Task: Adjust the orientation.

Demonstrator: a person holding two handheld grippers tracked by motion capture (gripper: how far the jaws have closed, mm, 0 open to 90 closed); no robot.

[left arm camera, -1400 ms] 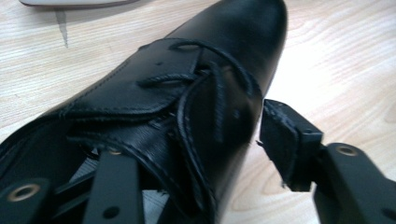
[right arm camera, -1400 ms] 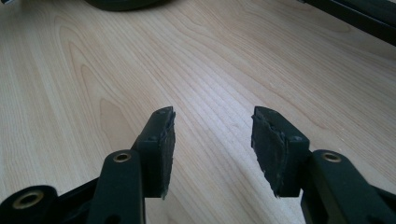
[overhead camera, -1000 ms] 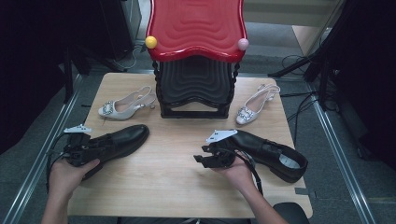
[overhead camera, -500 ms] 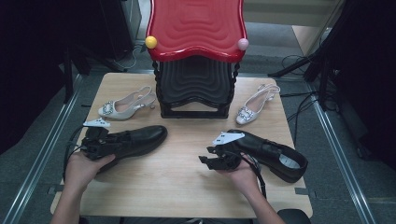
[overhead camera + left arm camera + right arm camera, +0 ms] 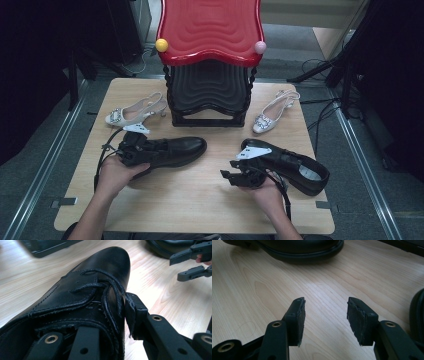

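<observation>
High view: black lace-up shoe [image 5: 170,151], left of centre on the counter [image 5: 200,200], pinched at the laces by left tool [image 5: 131,149] — mid-carry, judged. Right tool [image 5: 231,176] spread, empty — next, set it beside second black shoe [image 5: 295,167].

- lab-type recording bay, not a home
- wooden table [image 5: 200,200] on metal frame rails [image 5: 45,165]
- loose cables [image 5: 320,65] on grey floor, 2 o'clock
</observation>
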